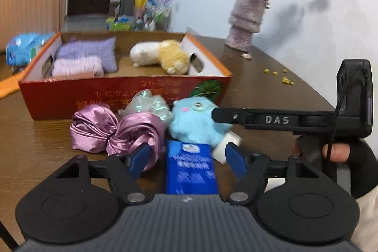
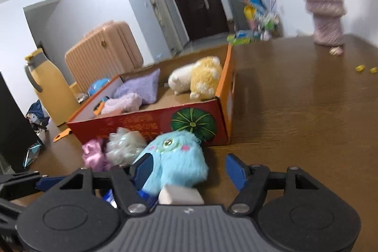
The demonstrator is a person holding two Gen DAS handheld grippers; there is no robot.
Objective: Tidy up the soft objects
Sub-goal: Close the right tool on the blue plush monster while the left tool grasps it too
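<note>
right wrist | right gripper point(image 2: 189, 168) jaws apart, straddling blue plush point(image 2: 174, 157) on table point(image 2: 295, 110) before box point(image 2: 146, 126) | left gripper point(image 1: 186, 157) apart, over blue pack point(image 1: 191, 169) | plush light, squashy: pinch mid-body

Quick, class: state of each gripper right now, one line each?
Left gripper: open, holding nothing, over the blue packet.
Right gripper: open, around the blue plush toy, not yet shut.

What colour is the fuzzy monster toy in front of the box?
Light blue, with pink cheeks; the monster toy shows best in the right wrist view.
</note>
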